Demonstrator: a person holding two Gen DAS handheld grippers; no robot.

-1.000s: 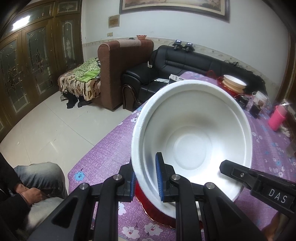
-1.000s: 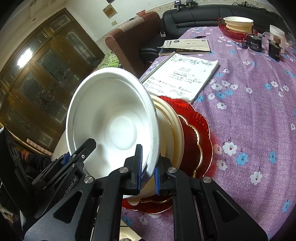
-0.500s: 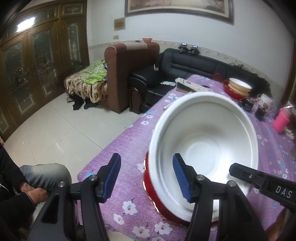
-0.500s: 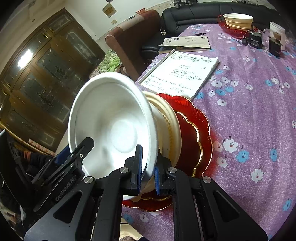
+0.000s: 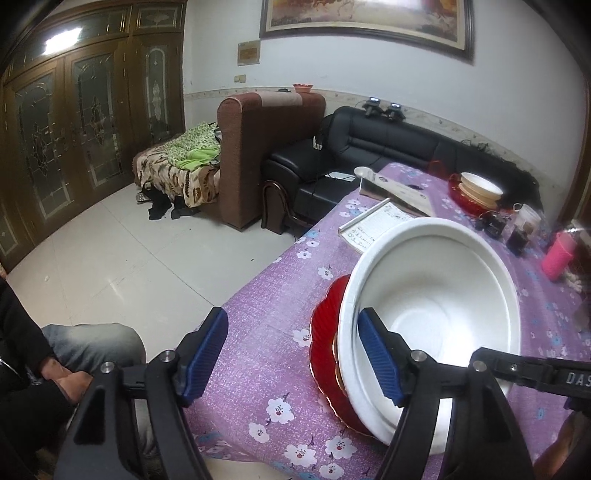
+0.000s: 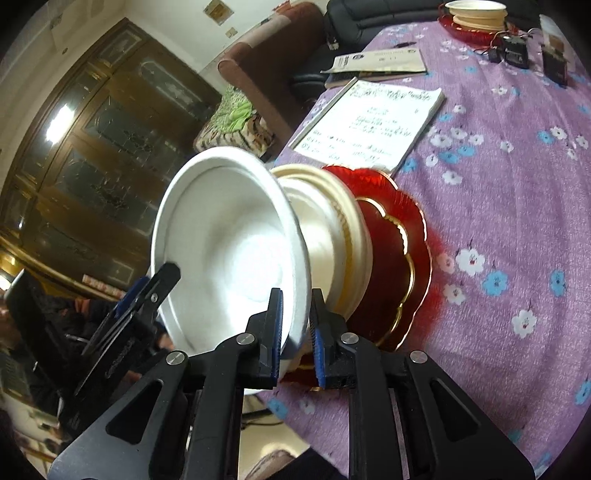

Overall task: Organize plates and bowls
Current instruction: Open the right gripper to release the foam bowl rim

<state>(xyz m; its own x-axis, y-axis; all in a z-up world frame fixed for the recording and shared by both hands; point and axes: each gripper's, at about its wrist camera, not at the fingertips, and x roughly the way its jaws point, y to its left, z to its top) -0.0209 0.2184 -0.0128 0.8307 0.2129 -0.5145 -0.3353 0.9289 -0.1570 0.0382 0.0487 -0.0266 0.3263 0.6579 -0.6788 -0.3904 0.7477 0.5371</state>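
Note:
A white foam bowl [image 5: 443, 314] sits on a cream bowl [image 6: 351, 240], which rests on a red scalloped plate [image 6: 399, 251] near the table's front edge. My right gripper [image 6: 295, 328] is shut on the white bowl's rim [image 6: 299, 295]. My left gripper [image 5: 291, 354] is open wide; its right finger [image 5: 376, 358] is over the bowl's near rim, the left finger over the tablecloth. The red plate also shows in the left wrist view [image 5: 325, 343].
An open notebook [image 6: 373, 122] and a booklet [image 6: 376, 62] lie further back on the purple flowered tablecloth [image 6: 498, 203]. A second red plate with cream bowls [image 6: 472, 14] stands at the far end, with small boxes and a pink cup [image 5: 557, 254]. A seated person's knee [image 5: 92, 343] is at left.
My left gripper let go of the white bowl's rim, opened wide and drew back. My right gripper kept its hold; the bowl shifted slightly.

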